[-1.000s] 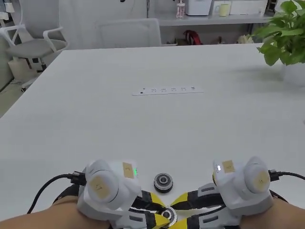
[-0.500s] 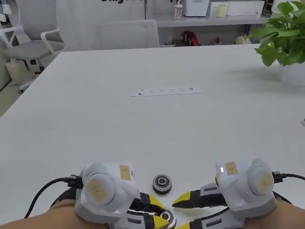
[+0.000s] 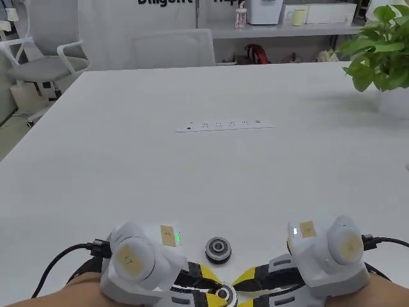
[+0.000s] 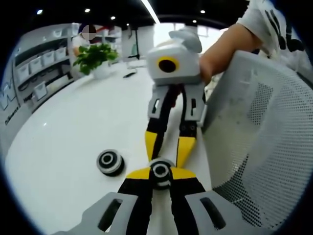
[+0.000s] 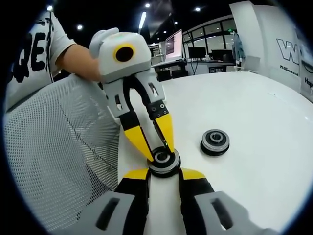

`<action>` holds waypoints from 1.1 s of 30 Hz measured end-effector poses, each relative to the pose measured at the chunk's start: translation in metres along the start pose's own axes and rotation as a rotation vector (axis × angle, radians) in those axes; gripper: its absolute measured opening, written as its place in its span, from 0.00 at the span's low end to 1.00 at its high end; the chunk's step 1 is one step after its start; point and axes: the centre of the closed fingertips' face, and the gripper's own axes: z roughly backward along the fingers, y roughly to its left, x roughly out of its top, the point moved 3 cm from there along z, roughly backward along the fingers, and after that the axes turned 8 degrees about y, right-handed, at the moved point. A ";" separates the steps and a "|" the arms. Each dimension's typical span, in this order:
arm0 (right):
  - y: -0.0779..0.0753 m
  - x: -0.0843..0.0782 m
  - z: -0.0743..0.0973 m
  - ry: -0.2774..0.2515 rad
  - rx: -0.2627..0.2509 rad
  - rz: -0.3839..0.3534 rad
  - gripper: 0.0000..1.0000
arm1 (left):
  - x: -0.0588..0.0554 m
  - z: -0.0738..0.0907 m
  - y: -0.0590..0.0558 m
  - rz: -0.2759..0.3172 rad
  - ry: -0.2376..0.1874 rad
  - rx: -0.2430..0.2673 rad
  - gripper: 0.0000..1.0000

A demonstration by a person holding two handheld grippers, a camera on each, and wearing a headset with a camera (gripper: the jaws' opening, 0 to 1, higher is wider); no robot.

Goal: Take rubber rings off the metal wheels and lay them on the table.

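At the near edge of the white worktop (image 3: 204, 179), the two grippers are meeting tip to tip over one small dark-rimmed metal wheel (image 3: 222, 293). The left gripper (image 4: 161, 173) is reaching in from the left, and its yellow-tipped fingers (image 4: 138, 173) are closing narrowly onto the wheel, one on each side. The right gripper (image 5: 164, 174) is coming in from the right. Its fingers (image 5: 193, 174) are likewise sitting close together and pressing against opposite sides of the same wheel, so the four yellow tips are crowding around it.

A second wheel (image 3: 218, 249) of the same kind is lying flat on the worktop just beyond the gripped one, apart from both sets of fingers.

Farther out, near the middle of the worktop, a white power strip (image 3: 225, 124) is lying flat. A leafy green plant (image 3: 380, 41) is standing at the far right corner, and a white office chair (image 3: 45, 61) is standing off the far left corner. Behind the grippers, on the near side, a grey mesh chair back (image 4: 264, 147) is showing beside the person's arm.
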 end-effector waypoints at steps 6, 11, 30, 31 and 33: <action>-0.001 -0.001 0.002 0.003 -0.004 -0.007 0.15 | 0.000 0.000 0.000 0.005 -0.001 0.004 0.13; -0.001 -0.001 0.003 0.010 -0.008 -0.001 0.12 | 0.000 0.000 0.000 0.006 0.001 0.008 0.13; 0.000 -0.007 0.004 0.050 0.000 -0.013 0.01 | 0.000 0.000 -0.001 0.000 0.004 0.014 0.13; 0.001 -0.006 0.004 0.044 -0.004 -0.002 0.02 | 0.000 0.000 -0.001 0.000 0.004 0.013 0.13; 0.003 -0.005 0.005 0.042 -0.003 0.005 0.06 | 0.000 0.000 -0.001 0.001 0.003 0.013 0.13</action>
